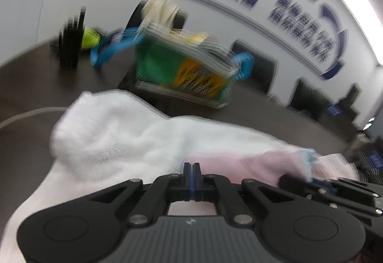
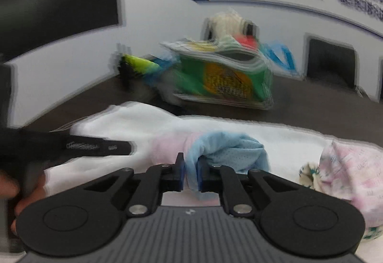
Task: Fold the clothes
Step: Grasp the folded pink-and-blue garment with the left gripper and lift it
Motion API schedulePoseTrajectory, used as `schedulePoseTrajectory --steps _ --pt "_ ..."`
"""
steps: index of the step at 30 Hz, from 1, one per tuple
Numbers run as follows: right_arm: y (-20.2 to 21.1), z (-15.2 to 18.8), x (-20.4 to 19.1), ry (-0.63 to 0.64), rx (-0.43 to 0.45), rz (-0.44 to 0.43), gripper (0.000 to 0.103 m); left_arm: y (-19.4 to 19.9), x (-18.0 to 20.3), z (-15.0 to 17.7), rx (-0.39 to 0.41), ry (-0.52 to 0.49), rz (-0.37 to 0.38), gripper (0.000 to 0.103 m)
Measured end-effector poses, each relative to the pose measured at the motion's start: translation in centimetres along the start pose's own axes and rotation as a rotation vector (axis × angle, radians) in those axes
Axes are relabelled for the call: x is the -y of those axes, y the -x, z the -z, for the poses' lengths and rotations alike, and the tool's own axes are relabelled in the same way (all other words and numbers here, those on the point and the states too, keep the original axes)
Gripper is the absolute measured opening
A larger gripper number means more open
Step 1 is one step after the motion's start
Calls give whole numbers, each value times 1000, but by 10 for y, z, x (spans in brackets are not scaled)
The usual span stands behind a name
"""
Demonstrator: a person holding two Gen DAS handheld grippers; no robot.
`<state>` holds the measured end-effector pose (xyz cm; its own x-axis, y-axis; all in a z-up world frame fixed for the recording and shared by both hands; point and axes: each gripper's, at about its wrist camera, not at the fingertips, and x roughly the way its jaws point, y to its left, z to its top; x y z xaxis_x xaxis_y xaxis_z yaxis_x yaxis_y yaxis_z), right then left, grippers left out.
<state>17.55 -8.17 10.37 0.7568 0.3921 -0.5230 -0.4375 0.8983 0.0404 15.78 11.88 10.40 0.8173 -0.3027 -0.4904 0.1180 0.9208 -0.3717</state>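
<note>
The left gripper is clenched on the garment; the right gripper is clamped on its blue trim. The garment is spread on the table. A fold is judged under way; next, both edges should be carried across evenly.

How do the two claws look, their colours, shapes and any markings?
The left claw and the right claw look alike: black linkage arms with silver pivot pins, two round black discs, a grey ribbed body with a small pale logo, and blue pads on the fingertips. In the right wrist view, the other tool's black finger bears small white lettering, too blurred to read.
</note>
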Motion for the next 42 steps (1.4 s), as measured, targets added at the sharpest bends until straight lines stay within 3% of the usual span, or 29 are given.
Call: schedulePoseTrajectory --steps 2,5,8,10,12,14,15,16,17,19,22,23,25,26,28,30,31,32,33,34,36,39,42 --pt "66 7 -21 73 62 -100 7 64 18 12 81 -27 58 0" --pt "155 16 -30 83 137 -251 2 152 42 40 208 -54 128 0" --pt "222 27 -28 59 223 -290 2 185 66 64 244 -89 125 0" --pt "222 41 -28 61 189 -202 2 192 78 81 238 -111 102 1" --pt "206 57 -26 52 126 -90 8 173 78 103 170 -120 42 5" --pt "184 89 -22 105 28 39 38 163 69 131 109 -113 -24 8" --pt "178 107 -20 137 -11 92 45 167 63 146 101 -104 -42 9" --pt "173 124 -18 169 -50 145 49 170 57 161 93 -95 -60 16" --pt "180 139 -14 162 -46 144 54 176 52 176 87 -82 -70 28" --pt "196 169 -6 145 -34 134 57 196 45 203 79 -46 -50 42" --pt "221 198 3 76 -71 7 57 218 43 227 16 -39 73 47" --pt "237 205 6 60 -80 -30 58 221 48 232 -9 -56 108 55" --pt "242 214 4 24 -95 -73 67 213 67 240 -39 -155 101 74" --pt "244 219 3 6 -102 -94 71 209 77 245 -53 -204 97 77" --pt "249 228 1 -30 -117 -136 71 201 97 253 -82 -303 90 77" --pt "223 232 -15 39 -159 -116 69 185 111 265 -140 -391 39 65" --pt "213 237 -23 89 -174 -89 57 179 112 269 -164 -412 29 33" --pt "207 240 -28 122 -178 -77 41 178 110 270 -171 -408 39 18" --pt "206 236 -28 131 -176 -83 16 179 107 267 -172 -397 54 11" --pt "205 232 -29 138 -174 -90 2 183 102 257 -162 -372 75 7" --pt "212 208 -21 123 -109 -81 2 191 92 235 -142 -321 117 6" --pt "228 150 -10 143 59 -44 2 189 78 185 -79 -252 158 6" --pt "214 79 -7 187 208 49 2 157 73 141 -33 -235 81 7"
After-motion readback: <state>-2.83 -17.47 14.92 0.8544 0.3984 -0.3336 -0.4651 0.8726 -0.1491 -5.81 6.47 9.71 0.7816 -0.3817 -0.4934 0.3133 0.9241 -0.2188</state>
